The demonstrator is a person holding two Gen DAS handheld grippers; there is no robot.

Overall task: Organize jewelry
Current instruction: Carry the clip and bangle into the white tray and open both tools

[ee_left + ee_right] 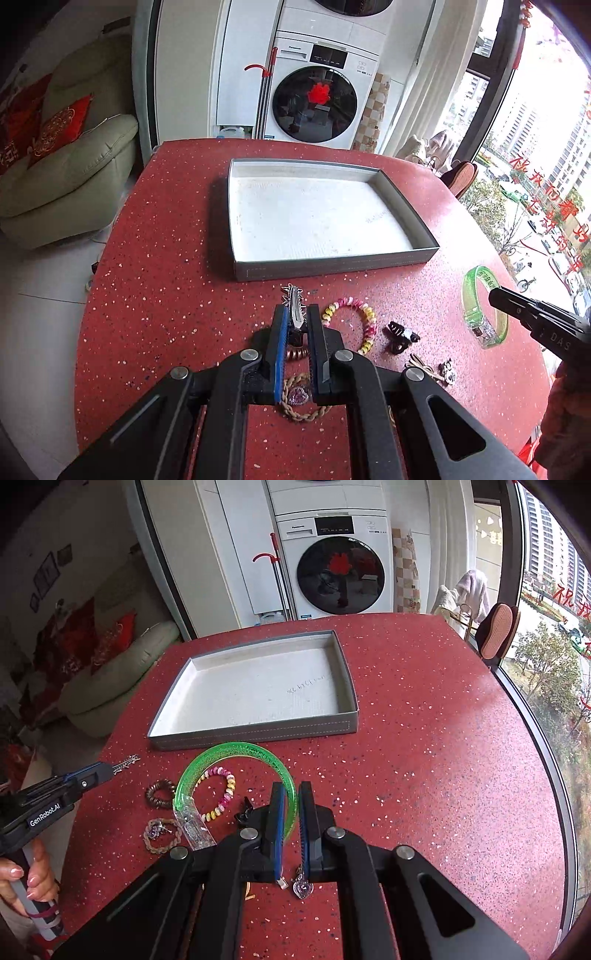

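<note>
My left gripper (296, 314) is shut on a silver spiked hair clip (294, 302) and holds it above the red table, short of the grey tray (332, 264). From the right wrist view the left gripper (105, 770) shows with the clip (126, 764) sticking out. My right gripper (291, 794) is shut on a green glitter bangle (236, 751), lifted in front of the tray (255, 731). In the left wrist view the bangle (471, 295) hangs from the right gripper (496, 295). The tray holds nothing.
On the red speckled table (424, 738) lie a pink-yellow bead bracelet (223, 794), a brown coil hair tie (160, 793), a braided bracelet with a purple heart (160, 834), a dark claw clip (400, 336), a silver heart charm (303, 888). A window runs along the right edge.
</note>
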